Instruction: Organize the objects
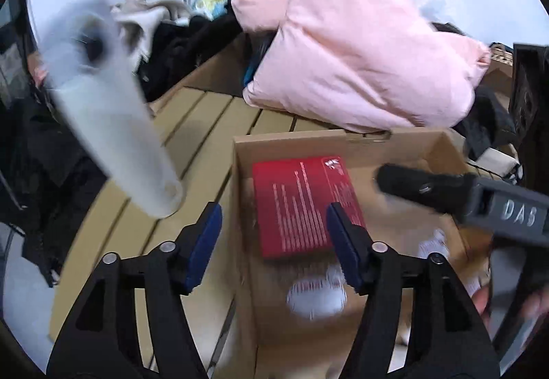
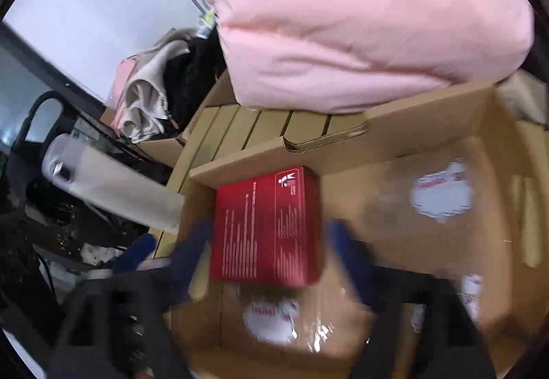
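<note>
Red box [image 2: 267,228] lies flat in the carton [image 2: 429,125], packed; both grippers [image 1: 272,245] [image 2: 267,255] gape empty, bottle [image 1: 113,125] at ten o'clock.

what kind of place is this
Probably a lived-in room at home, mid tidy-up: a pink puffer jacket heaped on a slatted wooden table, piled clothes behind, and an open cardboard box.
</note>
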A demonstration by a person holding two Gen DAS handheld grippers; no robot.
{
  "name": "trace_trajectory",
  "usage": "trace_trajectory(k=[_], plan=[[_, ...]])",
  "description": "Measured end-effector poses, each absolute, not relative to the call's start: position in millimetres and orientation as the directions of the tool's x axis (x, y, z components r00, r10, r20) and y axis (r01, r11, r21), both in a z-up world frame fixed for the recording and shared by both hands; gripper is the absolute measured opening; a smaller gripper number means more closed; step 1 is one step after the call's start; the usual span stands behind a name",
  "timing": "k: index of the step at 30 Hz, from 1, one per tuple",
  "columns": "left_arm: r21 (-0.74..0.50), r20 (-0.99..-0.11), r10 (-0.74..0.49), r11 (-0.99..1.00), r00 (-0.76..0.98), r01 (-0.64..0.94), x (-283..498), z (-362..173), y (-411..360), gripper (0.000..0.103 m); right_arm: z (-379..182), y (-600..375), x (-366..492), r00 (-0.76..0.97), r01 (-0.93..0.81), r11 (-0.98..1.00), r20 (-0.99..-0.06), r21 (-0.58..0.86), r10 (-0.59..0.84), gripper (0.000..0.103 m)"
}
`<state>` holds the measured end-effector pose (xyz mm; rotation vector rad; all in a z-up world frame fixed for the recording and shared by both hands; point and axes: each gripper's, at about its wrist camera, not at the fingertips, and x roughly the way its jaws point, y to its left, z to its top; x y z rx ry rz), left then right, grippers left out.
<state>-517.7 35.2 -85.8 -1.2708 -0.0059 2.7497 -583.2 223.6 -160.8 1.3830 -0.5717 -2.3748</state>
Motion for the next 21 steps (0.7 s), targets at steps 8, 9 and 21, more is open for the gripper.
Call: trace_trajectory(k=[8, 9, 21], plan=[[0.0, -0.65, 0.096, -0.992, -0.754, -0.126, -360.2, -6.5, 36.9, 0.094, -101.8, 267.8, -449.9, -0.53, 0.2, -0.899, -0.729, 0.389, -0.434, 0.092], [-0.012, -0.639, 0.104, -0.992, -0.762, -0.126, -334.5, -2.3, 35.1, 0.096, -100.4, 274.7, -427.4, -0.528, 0.198, -0.899, -0.73, 0.391, -0.434, 0.092], [0.097, -0.644, 0.023, -0.989, -0.764, -0.111, -186.6, -5.6, 57.2, 0.098, -105.4, 313.2, -225.1, -0.555, 0.112, -0.918, -0.743, 0.38, -0.375, 0.092]])
